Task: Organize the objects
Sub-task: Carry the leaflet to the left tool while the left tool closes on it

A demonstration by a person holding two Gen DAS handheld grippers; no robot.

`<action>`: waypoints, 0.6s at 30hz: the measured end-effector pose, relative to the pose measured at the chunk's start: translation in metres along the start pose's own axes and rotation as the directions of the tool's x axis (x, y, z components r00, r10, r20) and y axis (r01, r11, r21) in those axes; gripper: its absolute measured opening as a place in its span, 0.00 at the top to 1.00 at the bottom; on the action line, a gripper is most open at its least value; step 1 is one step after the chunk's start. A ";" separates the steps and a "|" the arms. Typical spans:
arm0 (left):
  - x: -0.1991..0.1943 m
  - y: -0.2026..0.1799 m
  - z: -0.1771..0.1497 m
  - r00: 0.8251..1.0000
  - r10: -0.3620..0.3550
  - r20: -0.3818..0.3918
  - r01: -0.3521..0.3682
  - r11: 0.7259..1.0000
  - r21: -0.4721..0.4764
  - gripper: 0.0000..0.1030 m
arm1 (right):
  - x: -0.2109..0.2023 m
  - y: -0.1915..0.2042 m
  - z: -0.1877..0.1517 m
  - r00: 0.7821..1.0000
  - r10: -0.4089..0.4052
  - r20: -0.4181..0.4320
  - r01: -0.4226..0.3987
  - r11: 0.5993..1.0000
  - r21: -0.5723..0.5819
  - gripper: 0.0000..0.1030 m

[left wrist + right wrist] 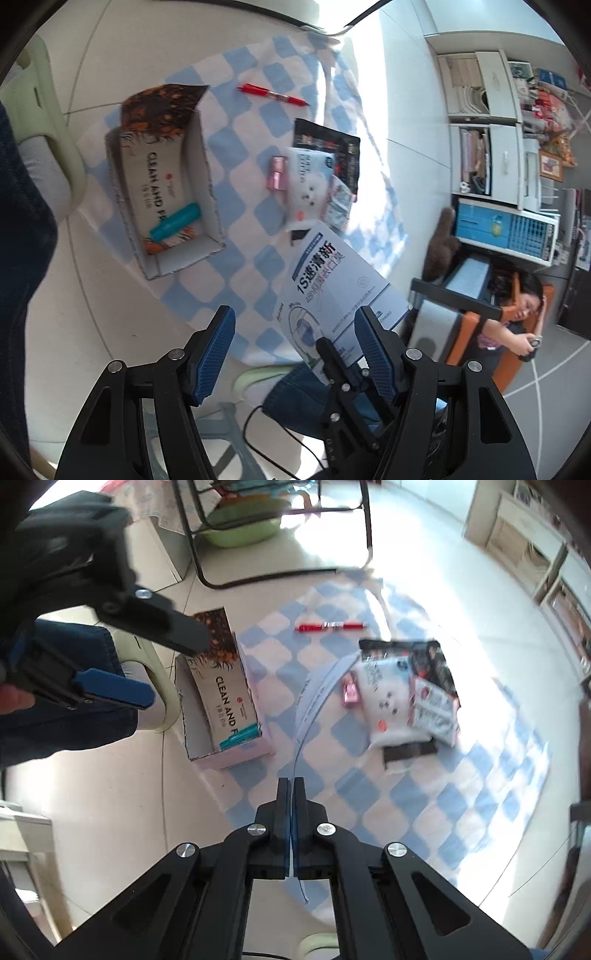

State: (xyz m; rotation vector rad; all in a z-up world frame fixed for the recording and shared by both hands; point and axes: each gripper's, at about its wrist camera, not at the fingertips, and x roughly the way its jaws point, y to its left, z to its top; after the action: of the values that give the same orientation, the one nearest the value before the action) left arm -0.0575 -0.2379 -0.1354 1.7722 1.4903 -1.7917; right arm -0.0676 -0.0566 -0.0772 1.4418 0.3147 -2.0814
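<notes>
My right gripper is shut on a white-and-blue printed packet, held edge-on above the checkered cloth. My left gripper is open and empty, just left of the packet. An open cardboard box on the cloth holds a teal tube; the box also shows in the right wrist view. A red pen, a pink lipstick, a white wipes pack and dark sachets lie on the cloth.
A pale green stool stands left of the box. A metal chair frame is beyond the cloth. Shelves and drawers line the right wall. A person sits at right. A cable runs below.
</notes>
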 end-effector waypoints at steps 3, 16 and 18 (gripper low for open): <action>-0.001 0.004 0.000 0.994 -0.110 -0.027 0.109 0.994 -0.032 0.36 | -0.014 0.002 0.010 0.995 -0.075 0.072 0.085 0.986 -0.146 0.99; -0.011 0.023 -0.001 0.999 -0.032 -0.025 0.033 0.999 0.035 0.91 | -0.002 0.060 0.001 0.972 -0.130 0.194 0.210 0.847 -0.488 0.98; -0.014 0.017 -0.004 0.999 0.045 0.002 -0.045 0.996 0.076 1.00 | 0.001 0.059 0.003 0.976 -0.135 0.171 0.202 0.851 -0.485 0.95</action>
State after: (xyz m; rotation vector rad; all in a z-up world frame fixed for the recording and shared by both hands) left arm -0.0390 -0.2496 -0.1311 1.8255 1.3879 -1.8501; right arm -0.0359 -0.1061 -0.0695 0.9861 0.8864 -2.0112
